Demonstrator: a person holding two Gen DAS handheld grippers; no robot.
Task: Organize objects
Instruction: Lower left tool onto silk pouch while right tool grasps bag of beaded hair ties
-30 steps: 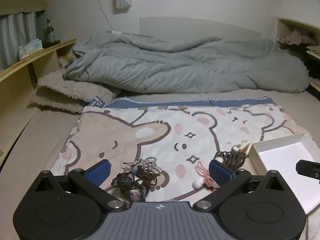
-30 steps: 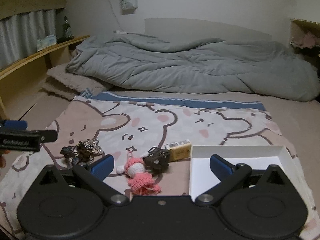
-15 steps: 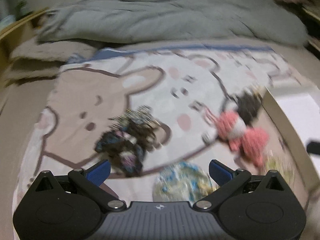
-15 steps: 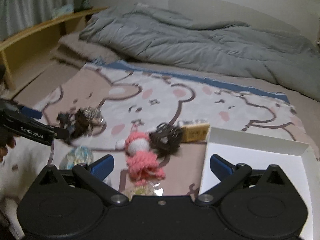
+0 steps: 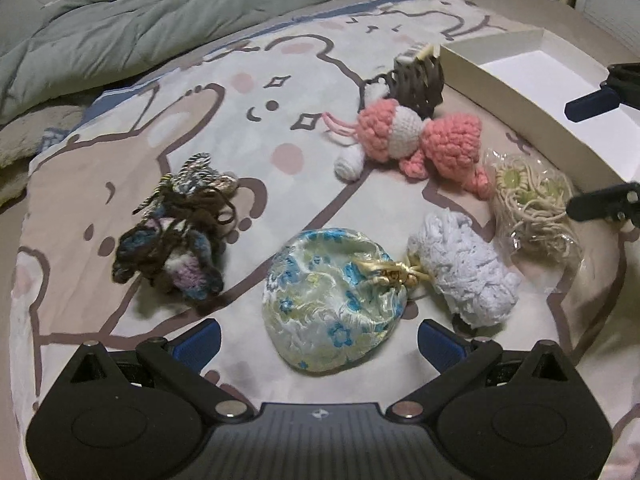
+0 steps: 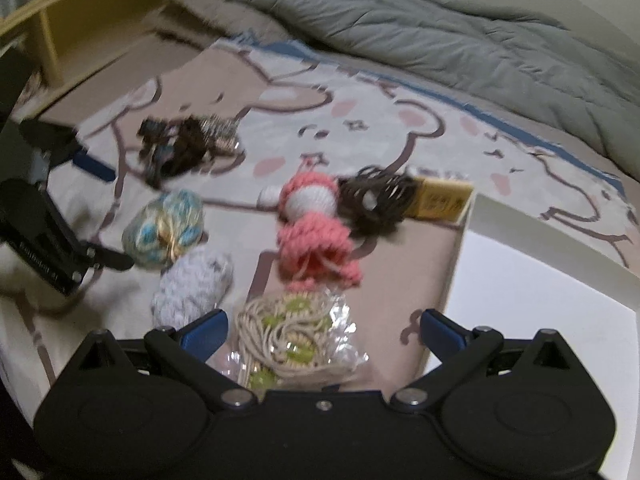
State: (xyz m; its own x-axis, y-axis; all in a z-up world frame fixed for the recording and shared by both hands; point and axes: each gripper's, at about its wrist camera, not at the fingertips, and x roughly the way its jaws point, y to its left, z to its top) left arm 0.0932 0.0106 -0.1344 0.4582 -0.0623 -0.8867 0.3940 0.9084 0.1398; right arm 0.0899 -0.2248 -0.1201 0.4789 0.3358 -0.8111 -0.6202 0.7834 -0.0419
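1. Hovering low over the blanket (image 5: 248,80), the left gripper (image 5: 319,338) has its jaws spread wide and empty, and the floral pouch (image 5: 334,298) sits right between its blue pads.
2. Just right of the pouch lies the pale blue knit (image 5: 466,276), touching the pouch's gold tie; bare blanket runs out to the left pad's side.
3. Further left, well apart from the pouch, sits the dark yarn bundle (image 5: 180,236), open blanket all round it.
4. Across the middle lies the pink doll (image 5: 416,140), its head against the brown clip (image 5: 420,80), which stands by the box's corner.
5. Over on the right, the right gripper (image 6: 324,330) is also wide open, holding nothing, with the bagged cord (image 6: 292,340) between its pads, nearer the left one.
6. The white box (image 6: 540,300) lies open just right of that bag, its near wall (image 5: 520,96) running along beside doll and bag; its floor is bare white.
7. A yellow carton (image 6: 440,198) butts against the box's far corner.
8. Beyond the blanket's blue edge, the grey duvet (image 6: 440,28) is heaped across the bed.
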